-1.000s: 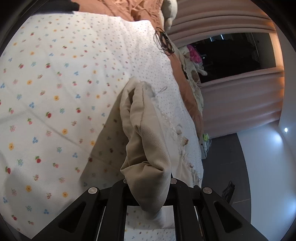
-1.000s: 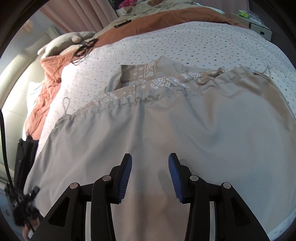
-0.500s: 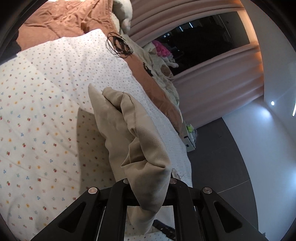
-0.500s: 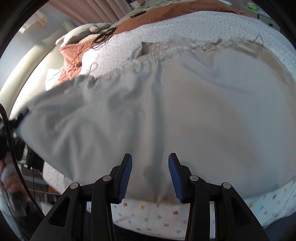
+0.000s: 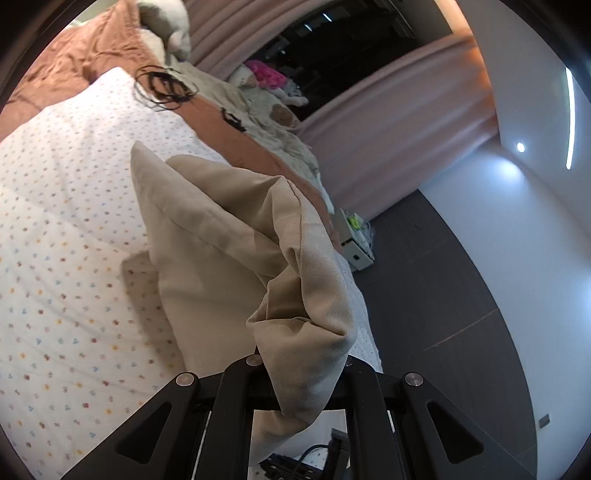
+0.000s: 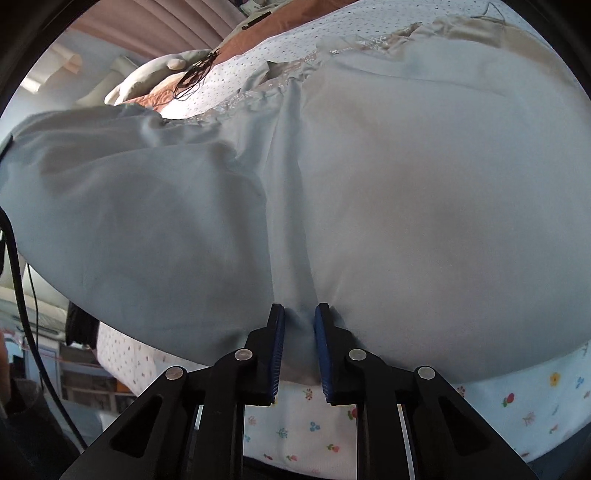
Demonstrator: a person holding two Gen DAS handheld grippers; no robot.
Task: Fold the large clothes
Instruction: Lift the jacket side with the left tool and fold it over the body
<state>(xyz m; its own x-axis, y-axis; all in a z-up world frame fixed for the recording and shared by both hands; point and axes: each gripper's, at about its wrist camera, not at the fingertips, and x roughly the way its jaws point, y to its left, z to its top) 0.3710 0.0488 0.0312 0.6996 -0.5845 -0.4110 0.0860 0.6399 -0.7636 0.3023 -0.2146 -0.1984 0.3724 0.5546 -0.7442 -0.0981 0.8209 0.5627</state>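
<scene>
1. Left wrist view, far left: we see the floral bedsheet [image 5: 66, 229] across the bed; a rust-brown blanket [image 5: 85, 51] bunched at the top left, with a pale pillow [image 5: 166, 18] beside it; a loose black cord [image 5: 162, 86] lies on the sheet's far edge.
2. Centre: the beige garment [image 5: 229, 236] is lifted off the sheet into a bunched ridge; its far end still rests on the bed; its near corner runs down into the left gripper [image 5: 301, 373].
3. The left gripper is clamped tight on that corner; cloth hides the pads, so we can't see them; excess cloth hangs below the jaws.
4. Right: pink curtains [image 5: 388, 147] frame a dark window; dark floor [image 5: 443, 314]; white wall.
5. Right wrist view, left side: we see a black cable [image 6: 22, 288] hanging at the frame edge; the garment's [image 6: 369, 203] left portion is raised off the bed, shelving visible under it.
6. Centre: the right gripper [image 6: 299, 328] has just been closing; a fold of the near hem sits between the blue pads [image 6: 277, 343]; both pads press on it; a crease runs up from the pinch.
7. Right: the rest of the garment lies flat on the sheet [image 6: 517, 398]; its gathered waistband is at the far edge.
</scene>
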